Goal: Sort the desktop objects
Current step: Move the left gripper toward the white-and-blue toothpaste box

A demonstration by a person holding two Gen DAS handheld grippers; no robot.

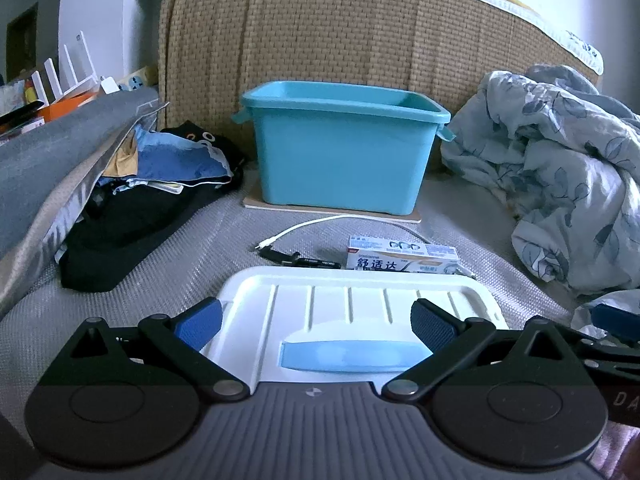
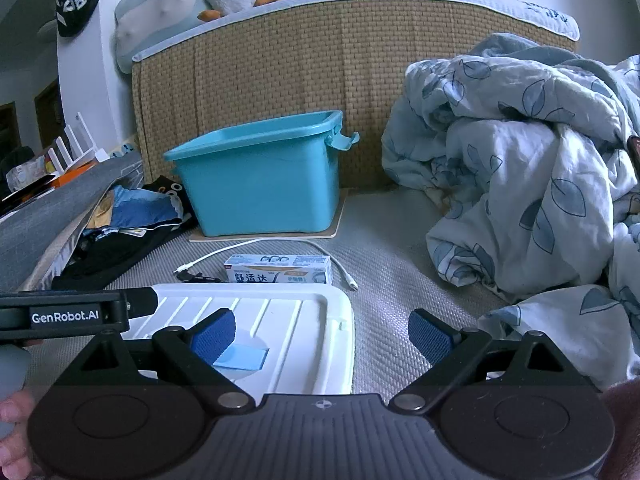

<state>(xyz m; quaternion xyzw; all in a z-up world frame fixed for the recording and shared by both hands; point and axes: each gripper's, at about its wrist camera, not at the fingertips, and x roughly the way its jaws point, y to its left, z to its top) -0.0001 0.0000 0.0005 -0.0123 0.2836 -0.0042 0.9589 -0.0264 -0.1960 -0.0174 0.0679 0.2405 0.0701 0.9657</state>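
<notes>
Both grippers hang wide open over a grey woven mat, gripping nothing. The left gripper [image 1: 316, 326] sits above the white lid [image 1: 360, 304], its pads either side of the lid's pale blue handle [image 1: 352, 356] without touching it. The right gripper [image 2: 322, 338] is further right: one pad is over the lid [image 2: 288, 320], the other over bare mat.

Beyond the lid lie a toothpaste box [image 1: 402, 258], a black pen [image 1: 316, 263] and a white cable [image 1: 320, 224], all just in front of the open teal bin [image 1: 340, 152], which stands on a thin board against a wicker headboard [image 1: 320, 32].

Only the right wrist view shows the cable's far plug [image 2: 352, 285] past the toothpaste box [image 2: 280, 270], the bin's side handle [image 2: 344, 140] and the soft toys on top of the headboard (the left view cuts these off). It also catches the left tool's body [image 2: 72, 316] and fingers of a hand [image 2: 12, 432]. A rumpled quilt [image 2: 520, 168] is on the right, folded clothes [image 1: 160, 168] on the left.
</notes>
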